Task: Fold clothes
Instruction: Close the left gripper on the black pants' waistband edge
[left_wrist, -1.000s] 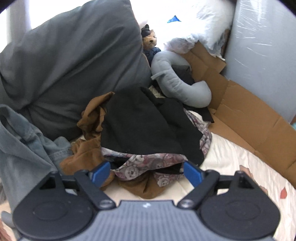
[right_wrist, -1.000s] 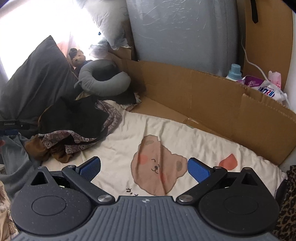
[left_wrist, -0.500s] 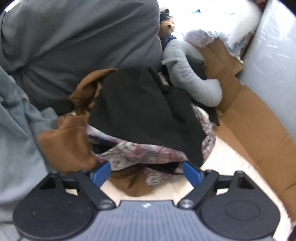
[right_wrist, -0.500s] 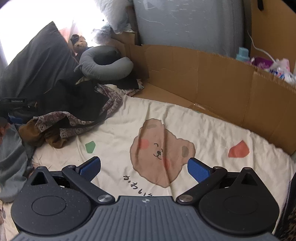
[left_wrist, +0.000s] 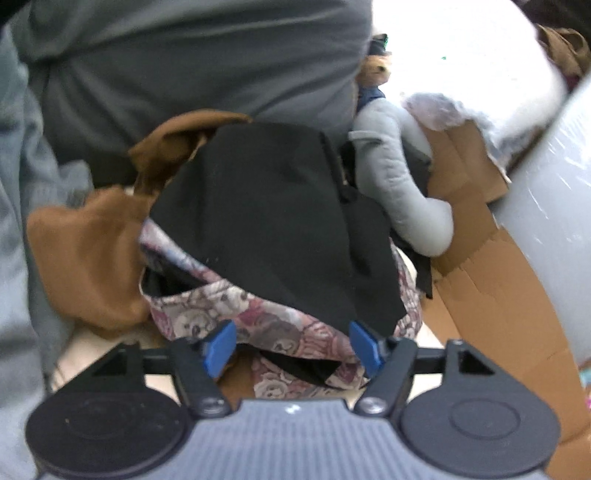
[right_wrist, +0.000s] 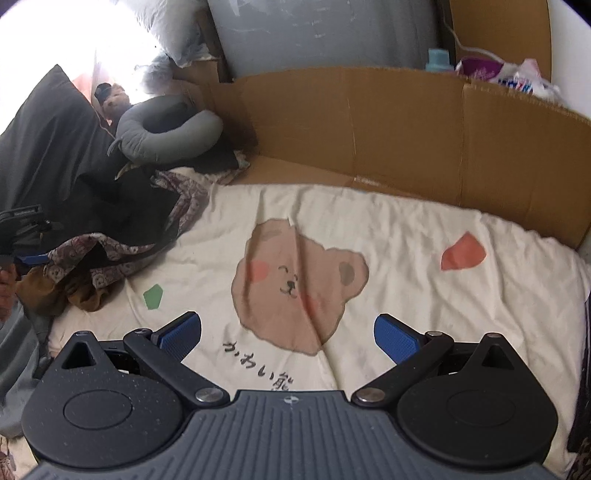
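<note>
- Clothes heap (left_wrist: 258, 236) on bed, far left of bear-print sheet (right_wrist: 369, 229), against grey pillow (left_wrist: 184, 62): black garment (left_wrist: 273, 221) on top, floral garment (left_wrist: 258, 325) beneath, brown garment (left_wrist: 88, 251) alongside.
- Left gripper (left_wrist: 291, 343): fingers closing around floral hem, pads not yet pressing.
- Advice: pinch 1 layer only, at the hem; avoid catching black cloth above.
- Right gripper (right_wrist: 288, 332): fingers wide apart, empty, over bare sheet.
- Lift slowly; heap likely tangled.
</note>
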